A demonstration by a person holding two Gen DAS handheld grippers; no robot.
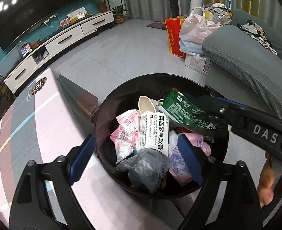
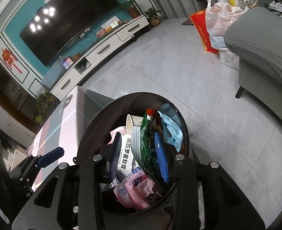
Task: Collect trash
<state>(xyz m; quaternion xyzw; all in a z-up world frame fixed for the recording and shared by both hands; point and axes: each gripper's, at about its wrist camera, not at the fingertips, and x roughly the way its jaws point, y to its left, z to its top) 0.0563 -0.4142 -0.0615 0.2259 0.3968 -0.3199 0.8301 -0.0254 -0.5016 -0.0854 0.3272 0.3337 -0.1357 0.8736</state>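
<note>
Table (image 1: 35,126) at left, patterned cloth, its edge touching the bin.

Left gripper (image 1: 137,159) hangs over the near rim of the bin (image 1: 102,115), jaws spread wide, nothing between them. It straddles a grey bag (image 1: 146,164) lying in the bin but does not touch it, as far as I can tell.

Bin is black, round, on the floor between table and sofa (image 1: 246,61). Already well filled: pink wrappers (image 1: 125,132), white box (image 1: 154,132) with printed text, paper cup (image 1: 145,104), blue mask (image 2: 171,130) at the far side.

Right gripper (image 2: 139,157) is over the bin mouth, jaws part open. Green packet (image 2: 148,149) stands on edge against the right finger; the left finger is clear of it. Looks released or nearly so, though contact at the right pad is hard to judge.

Step in hand, my reading: dropping the packet in. Next calls for lifting the right gripper straight up, clear of the packet, then going for more trash on the table side.
</note>
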